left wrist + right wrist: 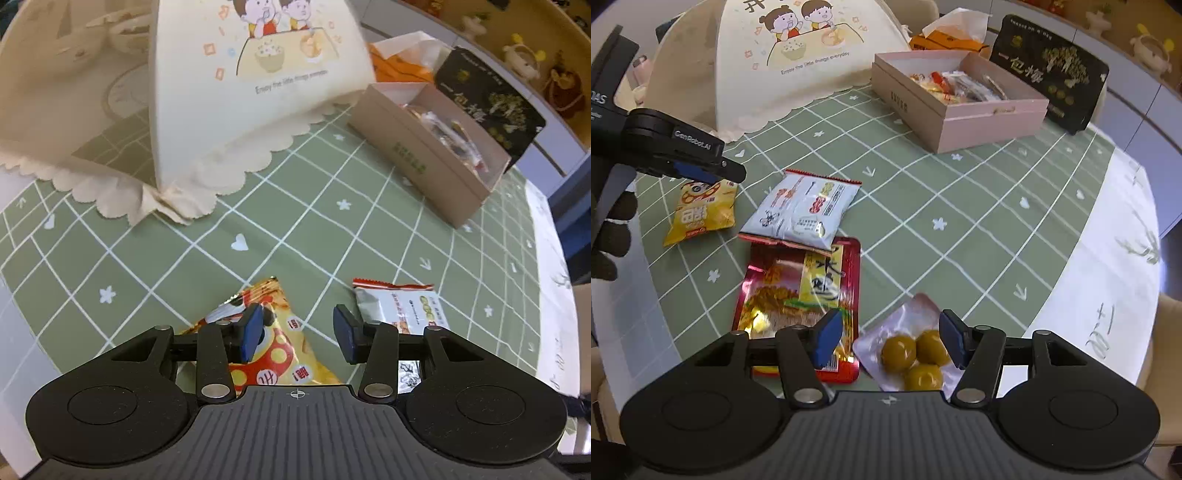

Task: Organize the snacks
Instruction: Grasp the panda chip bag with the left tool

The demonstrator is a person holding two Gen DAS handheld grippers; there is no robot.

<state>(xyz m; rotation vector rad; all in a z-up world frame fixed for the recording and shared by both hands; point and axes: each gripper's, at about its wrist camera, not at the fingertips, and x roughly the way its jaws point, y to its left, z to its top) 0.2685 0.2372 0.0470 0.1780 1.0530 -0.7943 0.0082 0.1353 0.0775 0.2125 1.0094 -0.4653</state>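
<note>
Four loose snack packets are seen on the green checked cloth (960,206) of the table. The yellow packet (700,212) lies nearest the table's left edge; just beside it, toward the middle, lies the white-and-blue packet (801,212), whose near end overlaps the red packet (798,295). A clear pouch of three green plums (912,352) lies just beside the red packet, toward the near edge.

The left tool (297,332) is held above the yellow packet (280,332), pointing steeply downward; its jaws stand partly apart, and nothing is gripped between the blue pads (251,332). In the right wrist view it (701,171) is seen from the side over the yellow packet, carried by a dark-gloved hand (613,236). The white-and-blue packet (402,310) lies just beside its right finger.

The right tool (890,338) is held over the gap between the red packet and the plum pouch, jaws partly apart and empty.

Toward the far edge stands an open pink box (960,122) partly filled with wrapped snacks; a black printed box (1049,74) leans behind it. A cream mesh food cover (798,62) with a cartoon print occupies the far left part of the table, and an orange tissue pack (945,37) is seen between the cover and the black box.
</note>
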